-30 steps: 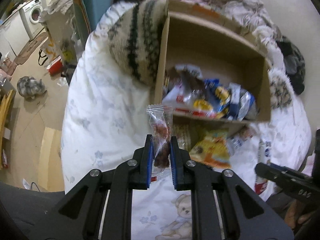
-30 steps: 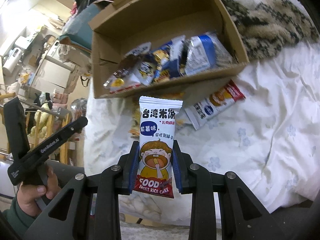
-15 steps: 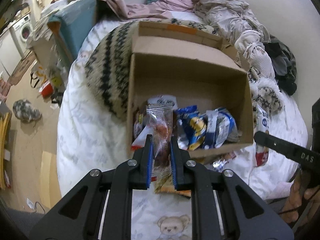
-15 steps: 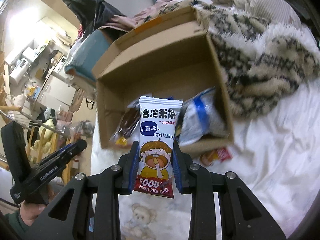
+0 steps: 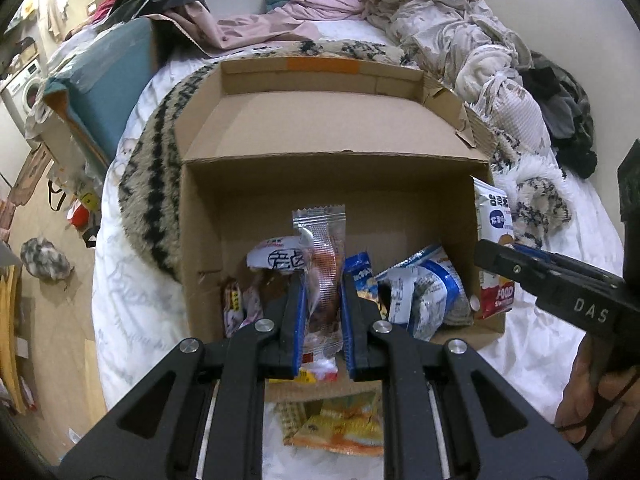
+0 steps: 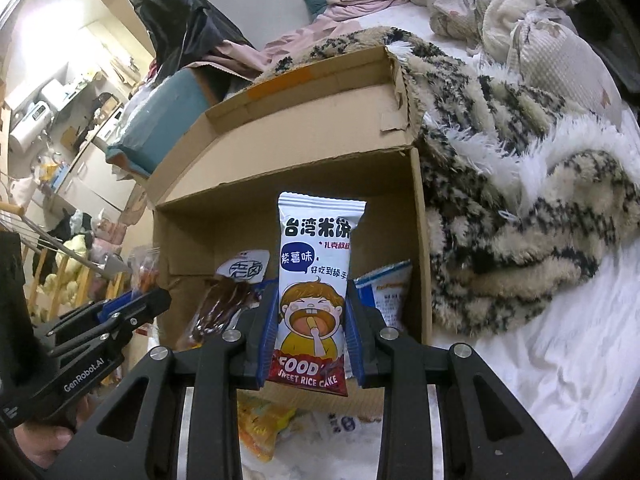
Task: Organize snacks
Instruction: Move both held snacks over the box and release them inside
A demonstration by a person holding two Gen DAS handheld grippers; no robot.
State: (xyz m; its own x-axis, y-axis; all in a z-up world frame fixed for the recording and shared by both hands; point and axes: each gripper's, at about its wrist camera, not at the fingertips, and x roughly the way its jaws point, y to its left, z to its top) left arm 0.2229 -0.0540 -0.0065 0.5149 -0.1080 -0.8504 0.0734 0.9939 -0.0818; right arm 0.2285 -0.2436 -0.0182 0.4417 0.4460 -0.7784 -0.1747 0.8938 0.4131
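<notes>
An open cardboard box [image 5: 332,184] [image 6: 304,168] lies on the bed with several snack packets in it. My left gripper [image 5: 322,292] is shut on a clear packet with a reddish snack [image 5: 322,256], held upright over the box's near edge. My right gripper [image 6: 313,312] is shut on a white sweet rice cake packet [image 6: 316,276], also upright over the box's near edge. In the left wrist view the right gripper [image 5: 496,250] and its packet [image 5: 494,248] show at the box's right wall. In the right wrist view the left gripper [image 6: 140,302] shows at the box's left.
A striped fuzzy blanket [image 6: 500,184] lies beside and behind the box. A yellow snack packet [image 5: 340,428] and other packets lie on the white sheet in front of the box. Piled clothes [image 5: 440,40] are at the back; the bed's left edge drops to the floor [image 5: 48,220].
Both grippers have moved forward with their packets, from in front of the box to over its near edge. The box now fills more of each view.
</notes>
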